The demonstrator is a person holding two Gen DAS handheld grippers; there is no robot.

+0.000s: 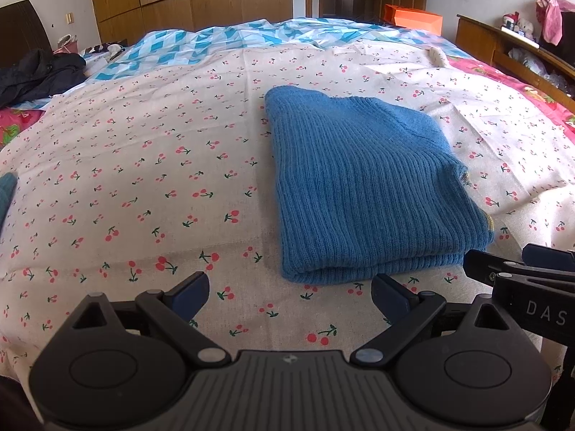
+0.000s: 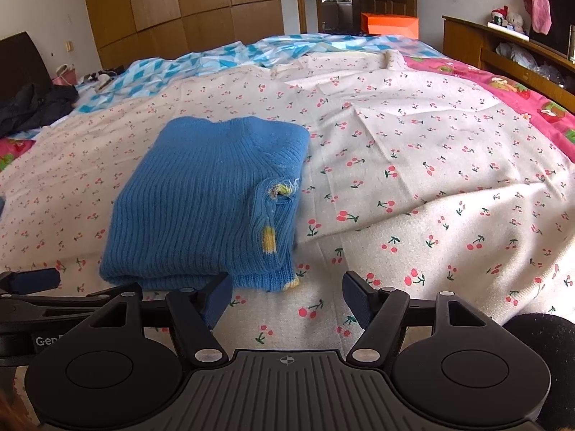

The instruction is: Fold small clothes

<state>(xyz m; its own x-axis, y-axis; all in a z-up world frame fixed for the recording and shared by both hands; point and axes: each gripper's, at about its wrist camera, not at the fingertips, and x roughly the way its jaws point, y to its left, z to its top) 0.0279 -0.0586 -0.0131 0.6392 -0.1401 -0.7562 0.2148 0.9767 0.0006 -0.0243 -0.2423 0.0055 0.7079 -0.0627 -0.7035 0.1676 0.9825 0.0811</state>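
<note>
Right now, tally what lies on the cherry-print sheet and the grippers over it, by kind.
Folded blue knit sweater: 1
Grippers, both open with nothing between the fingers: 2, left gripper and right gripper
Total: 3
A teal scrap at the left wrist view's left edge is too cut off to name, so it is not counted.

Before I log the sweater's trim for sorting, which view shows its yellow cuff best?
The right wrist view: the yellow cuff faces the camera on the sweater. The left wrist view shows only a thin yellow sliver at the sweater's right edge.
</note>
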